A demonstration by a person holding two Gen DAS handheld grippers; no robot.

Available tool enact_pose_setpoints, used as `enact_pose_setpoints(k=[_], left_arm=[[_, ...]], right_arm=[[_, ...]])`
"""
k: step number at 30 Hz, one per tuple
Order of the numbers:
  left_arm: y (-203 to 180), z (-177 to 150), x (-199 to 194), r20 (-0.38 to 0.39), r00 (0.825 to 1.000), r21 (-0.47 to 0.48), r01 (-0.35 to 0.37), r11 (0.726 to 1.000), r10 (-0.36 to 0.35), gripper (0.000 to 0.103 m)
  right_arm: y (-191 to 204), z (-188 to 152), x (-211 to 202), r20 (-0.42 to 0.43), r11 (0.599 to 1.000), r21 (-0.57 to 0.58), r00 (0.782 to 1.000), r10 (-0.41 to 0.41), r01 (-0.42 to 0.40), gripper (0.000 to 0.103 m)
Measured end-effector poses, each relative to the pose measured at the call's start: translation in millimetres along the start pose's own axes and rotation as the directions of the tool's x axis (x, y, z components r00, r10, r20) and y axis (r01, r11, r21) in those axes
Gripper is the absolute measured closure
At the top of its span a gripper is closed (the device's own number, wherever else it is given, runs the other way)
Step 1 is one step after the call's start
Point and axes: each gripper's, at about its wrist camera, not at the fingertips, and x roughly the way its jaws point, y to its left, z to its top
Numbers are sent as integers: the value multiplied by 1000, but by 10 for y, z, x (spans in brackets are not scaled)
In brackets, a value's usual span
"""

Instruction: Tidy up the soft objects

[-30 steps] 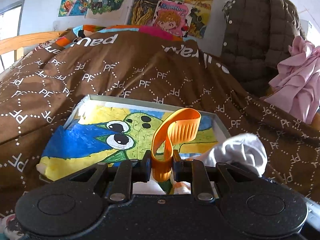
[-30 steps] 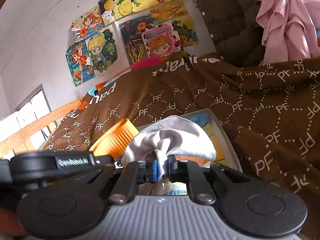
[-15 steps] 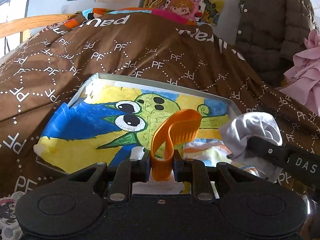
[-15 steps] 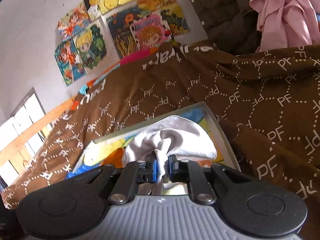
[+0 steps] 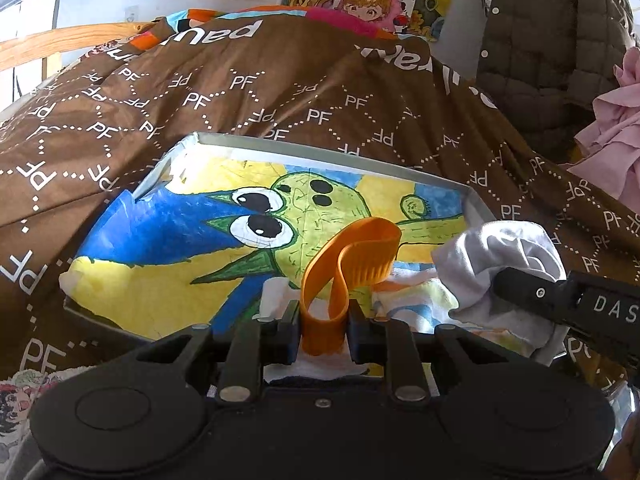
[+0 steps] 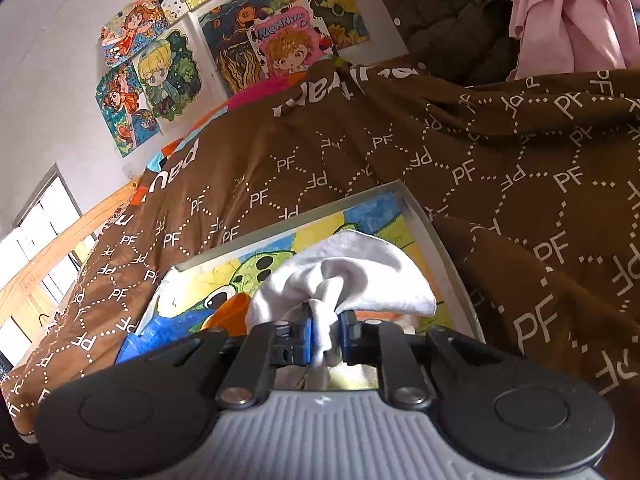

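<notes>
My left gripper (image 5: pixel 323 322) is shut on a folded orange rubbery strip (image 5: pixel 352 256), held over a shallow grey tray (image 5: pixel 320 148) lined with a bright cartoon drawing. My right gripper (image 6: pixel 325 332) is shut on a bunched white cloth (image 6: pixel 348 276). That cloth (image 5: pixel 500 252) hangs over the tray's right end in the left wrist view, with the right gripper's black body reaching in from the right. In the right wrist view the orange strip (image 6: pixel 228 312) peeks out to the left of the cloth, above the tray (image 6: pixel 424 216).
The tray rests on a brown quilt (image 5: pixel 280 92) printed with white letters. A dark padded jacket (image 5: pixel 552 52) and a pink garment (image 5: pixel 612 136) hang at the right. Posters (image 6: pixel 160 72) cover the wall. A wooden rail (image 5: pixel 60 40) runs at the left.
Both grippers have tipped down and moved closer over the tray, which now fills more of each view. The right gripper with its cloth has come into the left wrist view. Both grips are unchanged.
</notes>
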Motion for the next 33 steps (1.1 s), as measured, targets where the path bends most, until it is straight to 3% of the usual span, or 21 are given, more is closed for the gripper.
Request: enact_pose_setpoints(k=[4, 8, 17, 18, 21, 28, 33], left_arm=[[-1, -15, 0, 5, 1000, -2, -4, 1000, 4, 75], [10, -29, -1, 9, 1000, -13, -6, 1000, 7, 72], [14, -43, -25, 24, 1000, -18, -12, 1000, 12, 61], [14, -48, -40, 32, 999, -17, -19, 1000, 19, 57], [5, -64, -116, 82, 995, -18, -48, 999, 50, 30], [37, -22, -393, 167, 982, -58, -84, 995, 93, 18], [95, 4, -718, 206, 971, -89, -104, 991, 120, 11]], right_arm=[[-1, 4, 10, -6, 1000, 4, 1000, 1, -1, 83], [-30, 24, 20, -14, 1000, 24, 1000, 10, -10, 69], [-95, 42, 27, -22, 998, 57, 999, 32, -31, 50], [-107, 48, 27, -22, 997, 63, 999, 37, -35, 49], [-170, 72, 19, -19, 993, 96, 997, 69, -67, 39], [-287, 238, -143, 5, 987, 117, 994, 110, -110, 16], [-258, 390, -430, 35, 987, 99, 991, 127, -130, 7]])
